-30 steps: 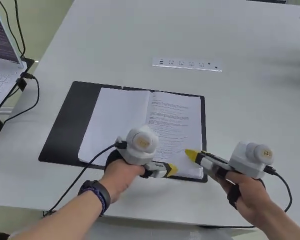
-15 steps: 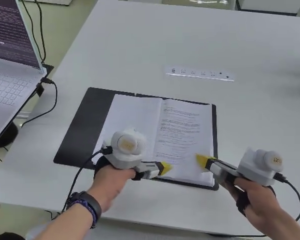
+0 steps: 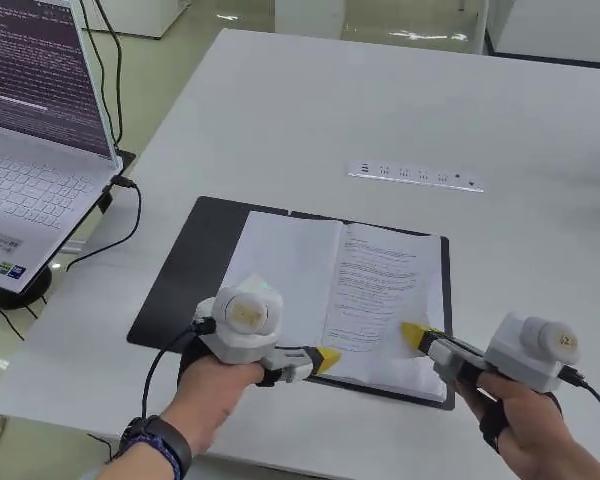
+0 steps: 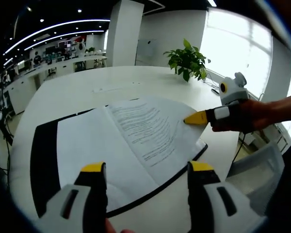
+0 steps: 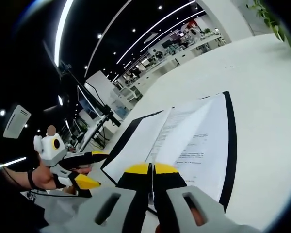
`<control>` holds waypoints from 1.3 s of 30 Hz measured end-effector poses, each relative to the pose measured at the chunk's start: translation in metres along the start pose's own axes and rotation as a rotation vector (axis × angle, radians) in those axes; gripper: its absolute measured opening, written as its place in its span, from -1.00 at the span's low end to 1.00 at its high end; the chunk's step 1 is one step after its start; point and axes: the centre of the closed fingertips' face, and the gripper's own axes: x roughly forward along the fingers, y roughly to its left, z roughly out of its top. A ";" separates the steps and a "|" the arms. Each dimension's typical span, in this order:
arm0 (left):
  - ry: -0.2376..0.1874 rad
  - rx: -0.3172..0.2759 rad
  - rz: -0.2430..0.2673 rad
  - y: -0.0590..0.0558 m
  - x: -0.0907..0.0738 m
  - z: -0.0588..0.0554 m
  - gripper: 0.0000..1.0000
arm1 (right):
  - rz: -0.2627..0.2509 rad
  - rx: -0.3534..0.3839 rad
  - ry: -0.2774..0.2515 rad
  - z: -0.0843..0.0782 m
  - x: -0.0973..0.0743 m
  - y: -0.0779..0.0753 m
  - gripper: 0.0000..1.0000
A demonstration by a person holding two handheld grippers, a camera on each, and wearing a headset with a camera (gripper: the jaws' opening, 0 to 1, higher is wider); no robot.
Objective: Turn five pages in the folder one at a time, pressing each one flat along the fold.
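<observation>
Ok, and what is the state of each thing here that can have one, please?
folder: open, lying flat on the table
top printed page: edge pinched, slightly lifted
left tongs: open, holding nothing
right tongs: shut on the top printed page
laptop: open, screen lit

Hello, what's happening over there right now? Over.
Left gripper open, by folder's near edge. Right gripper shut on printed page, edge raised. Laptop well aside.
</observation>
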 end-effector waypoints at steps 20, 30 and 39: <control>-0.034 -0.032 0.071 0.031 -0.031 -0.005 0.40 | 0.083 -0.012 0.004 0.001 0.051 0.063 -1.00; -0.061 -0.043 0.114 0.047 -0.049 -0.002 0.41 | 0.139 -0.013 0.011 0.006 0.079 0.092 -1.00; -0.078 -0.059 0.155 0.061 -0.065 -0.008 0.41 | 0.173 -0.015 0.019 0.007 0.099 0.109 -1.00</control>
